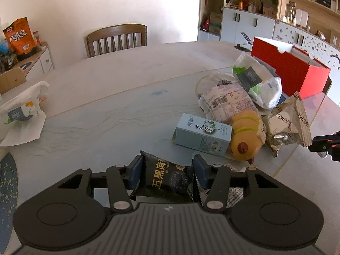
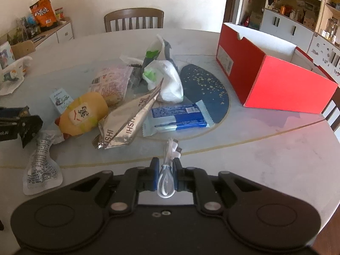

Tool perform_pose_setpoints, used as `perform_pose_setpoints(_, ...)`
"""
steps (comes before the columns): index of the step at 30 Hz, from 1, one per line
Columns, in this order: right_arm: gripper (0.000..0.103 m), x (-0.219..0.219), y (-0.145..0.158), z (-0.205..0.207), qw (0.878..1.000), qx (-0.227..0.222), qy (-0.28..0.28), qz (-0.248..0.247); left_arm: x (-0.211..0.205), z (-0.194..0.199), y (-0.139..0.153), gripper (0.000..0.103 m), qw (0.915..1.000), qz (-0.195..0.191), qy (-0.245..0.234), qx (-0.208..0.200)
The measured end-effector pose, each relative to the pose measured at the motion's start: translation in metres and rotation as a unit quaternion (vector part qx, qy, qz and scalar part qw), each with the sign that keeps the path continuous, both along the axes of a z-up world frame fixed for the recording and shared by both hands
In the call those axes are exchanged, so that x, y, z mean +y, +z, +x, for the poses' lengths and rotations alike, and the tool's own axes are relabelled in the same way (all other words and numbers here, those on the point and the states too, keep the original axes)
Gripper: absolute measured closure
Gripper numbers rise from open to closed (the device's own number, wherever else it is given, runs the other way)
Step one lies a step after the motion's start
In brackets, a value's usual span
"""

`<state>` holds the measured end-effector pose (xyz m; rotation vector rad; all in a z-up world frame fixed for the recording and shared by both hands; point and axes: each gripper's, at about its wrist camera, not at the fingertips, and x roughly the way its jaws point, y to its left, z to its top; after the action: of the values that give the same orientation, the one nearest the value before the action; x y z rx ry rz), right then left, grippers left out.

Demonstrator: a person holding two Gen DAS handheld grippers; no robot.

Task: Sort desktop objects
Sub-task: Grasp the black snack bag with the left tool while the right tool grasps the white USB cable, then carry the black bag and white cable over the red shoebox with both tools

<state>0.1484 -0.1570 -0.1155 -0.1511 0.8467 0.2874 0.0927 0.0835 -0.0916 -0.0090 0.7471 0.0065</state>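
A: Left wrist view. The left gripper [image 1: 167, 175] has its blue pads pressed on both sides of a black snack packet [image 1: 169, 179], jaws partly closed around it. The packet sits at the near edge of the table [image 1: 95, 97]. The pale blue carton [image 1: 201, 136] and yellow chick toy [image 1: 247, 137] lie just beyond, untouched.

B: Step in hand?

A: Pick phase, I judge: the grip is made, but I cannot tell whether the packet is off the table. The red box [image 1: 297, 72] stands open well off to the right, past the pile.

B: Right wrist view?

A: The right gripper [image 2: 165, 176] is nearly shut, pinching a coiled white cable [image 2: 166, 180] between its pads, the plug ends sticking out forward. Ahead lie the silver foil bag [image 2: 127, 127] and a blue wrapper [image 2: 178, 116] partly on a dark blue mat [image 2: 204, 89]. The red box [image 2: 276, 80] is to the right, open side up.

B: Next move?

A: Probably lift both clear and carry them over the box rim. Where each item belongs is a guess. The limp cable may swing, and the packet may slip.
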Motion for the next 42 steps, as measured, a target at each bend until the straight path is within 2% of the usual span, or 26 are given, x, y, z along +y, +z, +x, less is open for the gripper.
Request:
perform_pose_setpoints(20,0.097,-0.018,0.024,-0.006,1.000,-0.019,-0.007,0.021,-0.013,-0.016,0.040,0.053,0.9984,-0.049,-0.009,-0.025)
perform_pose_setpoints(31,0.097,-0.043,0.068,0.000,0.997,-0.050,-0.028,0.056,-0.039,-0.008,0.074,0.053,0.9967,-0.065,-0.042,-0.026)
perform_pose_setpoints(42,0.096,-0.083,0.110,0.006,0.992,-0.080,-0.043,0.089,-0.090,0.012,0.107,0.053,0.9925,-0.072,-0.089,-0.043)
